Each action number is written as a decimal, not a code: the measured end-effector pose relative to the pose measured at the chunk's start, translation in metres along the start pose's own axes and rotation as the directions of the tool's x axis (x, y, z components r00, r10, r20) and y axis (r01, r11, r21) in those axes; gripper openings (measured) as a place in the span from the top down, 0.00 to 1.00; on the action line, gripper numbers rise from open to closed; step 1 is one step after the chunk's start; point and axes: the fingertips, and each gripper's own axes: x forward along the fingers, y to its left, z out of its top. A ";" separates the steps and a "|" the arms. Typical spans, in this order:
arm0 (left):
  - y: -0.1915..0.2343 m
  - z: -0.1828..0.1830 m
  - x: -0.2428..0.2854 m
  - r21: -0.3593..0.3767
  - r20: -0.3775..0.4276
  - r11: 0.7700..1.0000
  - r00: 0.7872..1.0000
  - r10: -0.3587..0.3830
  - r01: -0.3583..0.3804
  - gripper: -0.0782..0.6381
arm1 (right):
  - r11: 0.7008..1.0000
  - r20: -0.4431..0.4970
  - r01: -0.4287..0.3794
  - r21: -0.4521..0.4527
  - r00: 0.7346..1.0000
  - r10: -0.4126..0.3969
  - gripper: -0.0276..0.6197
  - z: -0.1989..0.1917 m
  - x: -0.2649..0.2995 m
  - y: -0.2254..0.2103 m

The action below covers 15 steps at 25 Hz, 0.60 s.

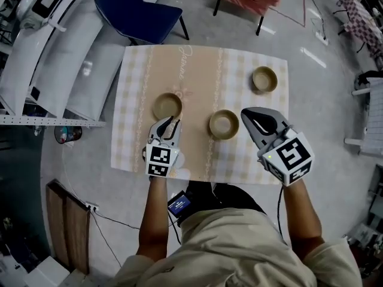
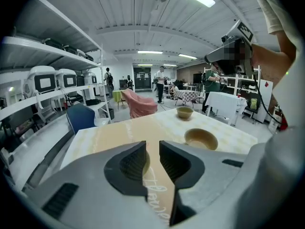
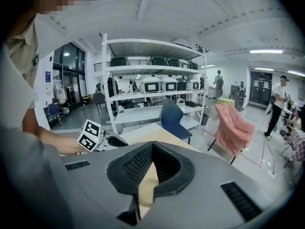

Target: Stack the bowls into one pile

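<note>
Head view: none stacked; middle bowl [image 1: 224, 124] has left bowl [image 1: 167, 106] to its left, far bowl [image 1: 264, 79] beyond-right

Left gripper [image 2: 152, 144] view: jaws parted, empty, should next close on the left bowl's rim

Right gripper [image 3: 151, 146] view: clenched on nothing

middle bowl [image 1: 224, 124] is set on the table [image 1: 137, 100]. second bowl [image 1: 167, 106] is placed left of it; third bowl [image 1: 264, 79] is placed behind it, rightward.
</note>
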 end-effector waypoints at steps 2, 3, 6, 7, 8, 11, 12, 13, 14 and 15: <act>0.004 -0.013 0.012 0.003 -0.027 1.000 1.000 0.000 0.000 0.79 | 1.000 -0.022 0.002 0.010 1.000 -0.002 0.95 -0.008 0.008 -0.003; 0.006 -0.019 0.018 0.007 -0.039 1.000 0.999 0.002 -0.002 0.79 | 1.000 -0.029 0.004 0.014 1.000 -0.004 0.95 -0.011 0.012 -0.004; 0.011 -0.032 0.032 0.020 -0.067 1.000 0.998 0.003 -0.001 0.79 | 0.999 -0.055 0.018 0.027 0.998 -0.016 0.95 -0.019 0.021 -0.010; 0.010 -0.036 0.036 0.027 -0.074 1.000 0.997 0.000 0.002 0.79 | 0.999 -0.067 0.025 0.033 0.998 -0.023 0.95 -0.021 0.023 -0.011; 0.009 -0.041 0.040 0.038 -0.079 0.999 0.997 -0.005 0.008 0.79 | 0.999 -0.074 0.031 0.038 0.997 -0.028 0.95 -0.023 0.025 -0.013; 0.005 -0.055 0.051 0.074 -0.104 0.997 0.994 -0.015 0.023 0.79 | 0.998 -0.084 0.037 0.047 0.996 -0.032 0.95 -0.028 0.030 -0.015; 0.005 -0.058 0.053 0.083 -0.117 0.996 0.993 -0.013 0.023 0.79 | 0.998 -0.092 0.037 0.050 0.995 -0.032 0.95 -0.031 0.031 -0.015; 0.006 -0.062 0.055 0.092 -0.129 0.996 0.992 -0.010 0.022 0.79 | 0.998 -0.094 0.034 0.049 0.995 -0.029 0.95 -0.033 0.032 -0.014; 0.006 -0.064 0.057 0.101 -0.138 0.995 0.990 -0.005 0.020 0.79 | 0.998 -0.090 0.029 0.048 0.996 -0.024 0.95 -0.035 0.034 -0.014; 0.007 -0.067 0.059 0.109 -0.147 0.994 0.989 -0.001 0.017 0.79 | 0.999 -0.088 0.026 0.047 0.996 -0.022 0.95 -0.036 0.035 -0.014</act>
